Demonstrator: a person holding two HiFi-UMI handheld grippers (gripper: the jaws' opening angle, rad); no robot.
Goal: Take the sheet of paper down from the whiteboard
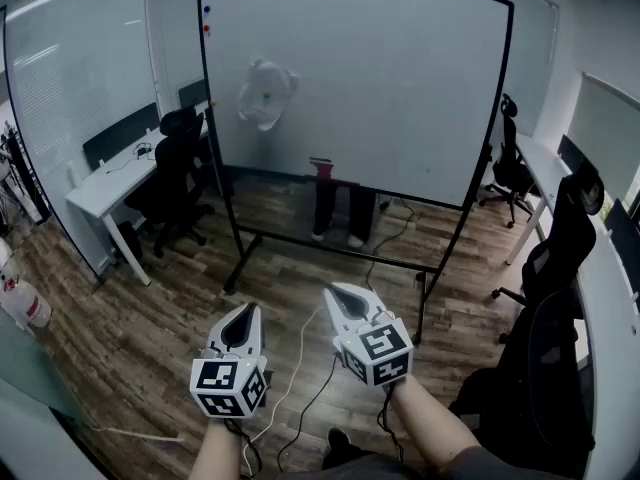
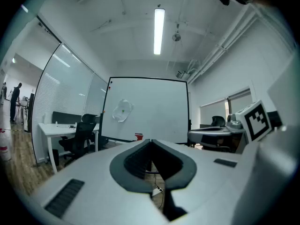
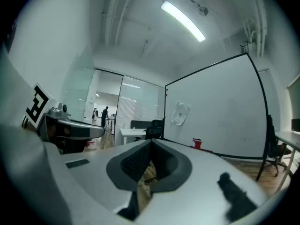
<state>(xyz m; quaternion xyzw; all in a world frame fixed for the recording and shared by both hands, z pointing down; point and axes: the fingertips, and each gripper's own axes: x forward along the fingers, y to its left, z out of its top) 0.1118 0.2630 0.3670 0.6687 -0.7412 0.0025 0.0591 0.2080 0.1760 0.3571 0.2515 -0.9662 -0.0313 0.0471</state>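
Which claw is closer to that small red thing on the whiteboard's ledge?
Right. The right claw points almost straight at the red thing, though well short of it. The left claw sits off to the left and slightly further back.

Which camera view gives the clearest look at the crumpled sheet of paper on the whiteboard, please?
The head view: the sheet of paper appears largest there, crumpled, on the upper left of the whiteboard. Both gripper views show it only as a small pale patch far beyond their jaws.
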